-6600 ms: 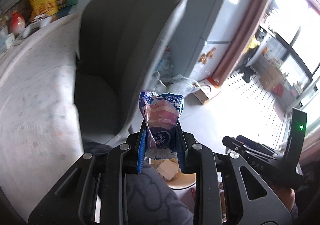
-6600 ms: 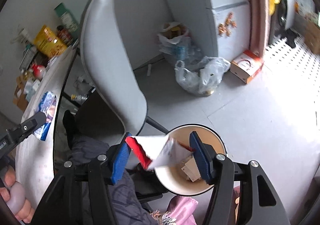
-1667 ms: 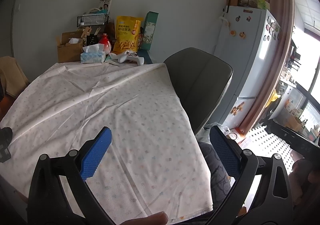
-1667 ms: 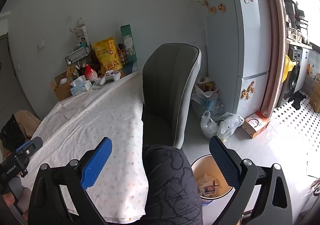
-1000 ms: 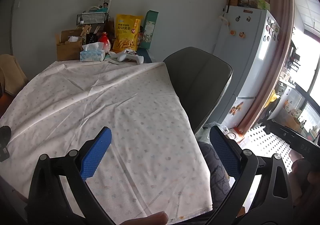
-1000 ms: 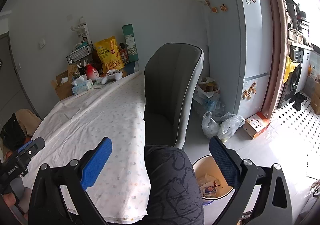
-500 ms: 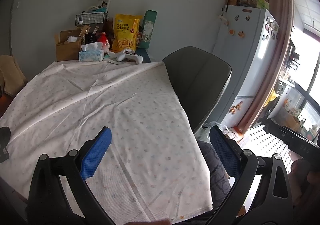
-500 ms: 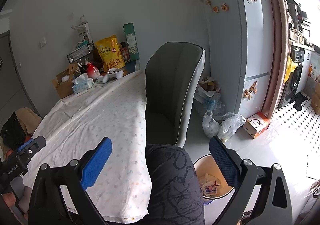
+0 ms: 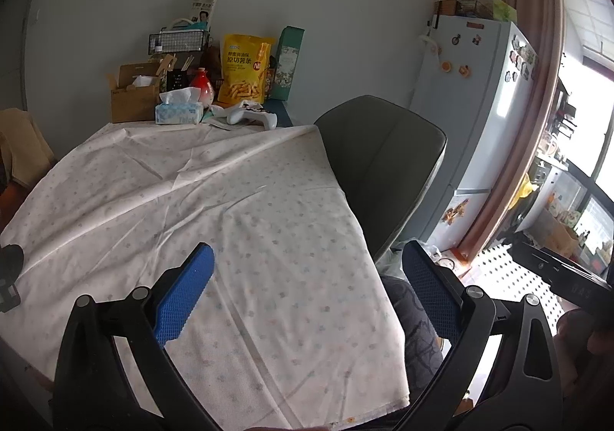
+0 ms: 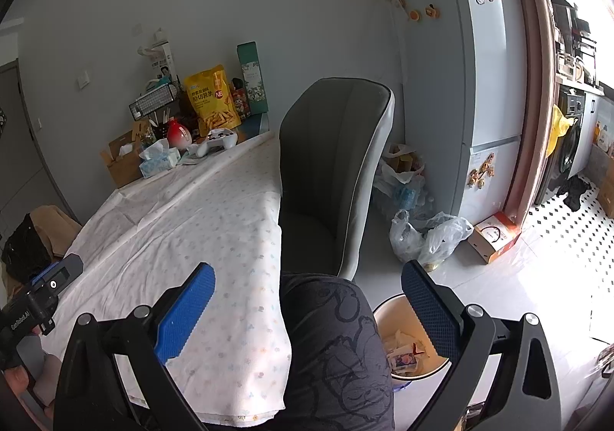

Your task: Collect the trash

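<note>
Your left gripper (image 9: 307, 289) hangs over the near half of the table, blue pads (image 9: 184, 296) spread wide, nothing between them. Below it: white tablecloth (image 9: 215, 200) with a faint dotted print, creased, bare across the middle.

Far left edge of the table, against the wall: cardboard box (image 9: 132, 97), tissue box (image 9: 179, 110) just beside it, red-and-white bottle (image 9: 202, 89), wire basket (image 9: 178, 41) behind. Next along: yellow snack bag (image 9: 245, 68), green carton (image 9: 288, 62), white game controller (image 9: 251, 116) lying in front of them.

Right of the table: grey chair (image 9: 383, 170) pushed up close to the cloth's edge. Past it, pale fridge (image 9: 472, 116) with magnets on door and side.

Your right gripper (image 10: 307, 310) is also spread wide and holds nothing. It sits above your knee in dark patterned trousers (image 10: 334, 346). Your left gripper's body shows at the far left of this view, with fingers wrapped on its handle.

Trash: in the round cream bin (image 10: 387, 312) on the floor, just right of your knee, partly hidden by the right finger. Crumpled wrappers (image 10: 403, 352) lie inside. Behind the chair, near the fridge foot: clear plastic bags (image 10: 429, 235) and a small orange-and-white box (image 10: 495, 237) on the pale floor.
</note>
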Motion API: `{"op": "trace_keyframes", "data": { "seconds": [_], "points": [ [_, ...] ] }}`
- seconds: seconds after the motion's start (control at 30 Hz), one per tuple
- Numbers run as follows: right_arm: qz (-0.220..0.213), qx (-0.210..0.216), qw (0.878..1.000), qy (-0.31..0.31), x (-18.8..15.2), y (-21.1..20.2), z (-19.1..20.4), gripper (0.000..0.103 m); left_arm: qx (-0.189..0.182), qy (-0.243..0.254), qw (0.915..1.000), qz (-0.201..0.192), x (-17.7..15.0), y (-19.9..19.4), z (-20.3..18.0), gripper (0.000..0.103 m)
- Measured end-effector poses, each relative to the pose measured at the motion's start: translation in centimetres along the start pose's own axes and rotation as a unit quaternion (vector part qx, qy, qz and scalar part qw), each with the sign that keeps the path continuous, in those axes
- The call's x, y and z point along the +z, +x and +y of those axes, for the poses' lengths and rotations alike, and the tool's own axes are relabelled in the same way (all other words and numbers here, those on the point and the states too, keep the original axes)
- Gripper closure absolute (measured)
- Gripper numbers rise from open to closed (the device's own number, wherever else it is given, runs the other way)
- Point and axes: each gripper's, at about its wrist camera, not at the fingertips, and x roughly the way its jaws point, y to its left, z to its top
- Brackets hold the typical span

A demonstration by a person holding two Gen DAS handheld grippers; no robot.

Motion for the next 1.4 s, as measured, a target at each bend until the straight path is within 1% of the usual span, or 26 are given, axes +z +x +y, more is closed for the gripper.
{"op": "trace_keyframes", "data": {
  "seconds": [0.33,0.47,0.6,0.7,0.8,0.93,0.97,1.0,1.07,1.13,1.2,1.3,1.37,1.4],
  "points": [
    [0.001,-0.001,1.0,0.0,-0.2,0.1,-0.1,0.008,0.0,0.0,1.0,0.002,-0.2,0.3,0.3,0.006],
    [0.008,-0.001,1.0,-0.002,-0.5,0.7,-0.1,0.008,0.001,-0.007,1.0,0.007,-0.3,0.9,0.7,0.006],
    [0.009,0.006,1.0,-0.013,-0.2,1.6,0.9,0.008,0.01,-0.012,0.9998,0.014,-0.4,1.6,1.7,0.006],
    [0.028,0.031,0.999,-0.029,0.4,2.9,2.5,0.008,0.02,-0.02,0.9994,0.02,-0.4,2.0,2.7,0.006],
    [0.042,0.057,0.996,-0.056,0.7,4.6,5.0,0.008,0.042,-0.031,0.9983,0.027,-0.4,2.7,4.7,0.006],
    [0.075,0.099,0.987,-0.103,-0.2,8.1,9.5,0.008,0.09,-0.064,0.9927,0.049,-0.8,4.4,8.4,0.006],
    [0.085,0.11,0.984,-0.112,-0.6,9.0,10.5,0.008,0.104,-0.075,0.9903,0.054,-0.9,4.8,9.4,0.006],
    [0.102,0.124,0.979,-0.125,-1.2,10.4,12.0,0.008,0.126,-0.087,0.9863,0.06,-1.0,5.2,10.6,0.006],
    [0.124,0.143,0.971,-0.143,-2.1,12.1,14.1,0.008,0.162,-0.106,0.9789,0.066,-1.3,5.7,12.5,0.006],
    [0.143,0.157,0.963,-0.167,-3.1,14.0,16.7,0.008,0.197,-0.132,0.9691,0.068,-1.7,5.8,14.7,0.006],
    [0.153,0.169,0.955,-0.188,-4.0,15.4,18.8,0.008,0.235,-0.167,0.955,0.068,-2.4,5.9,17.2,0.006],
    [0.168,0.18,0.944,-0.219,-5.0,17.0,21.2,0.008,0.275,-0.204,0.9362,0.079,-3.3,6.5,19.9,0.006],
    [0.18,0.19,0.935,-0.24,-5.8,18.3,22.9,0.008,0.293,-0.218,0.9266,0.089,-3.7,7.0,21.1,0.006],
    [0.184,0.193,0.931,-0.248,-5.9,18.8,23.5,0.008,0.298,-0.222,0.9241,0.091,-3.8,7.2,21.3,0.006]
  ]
}}
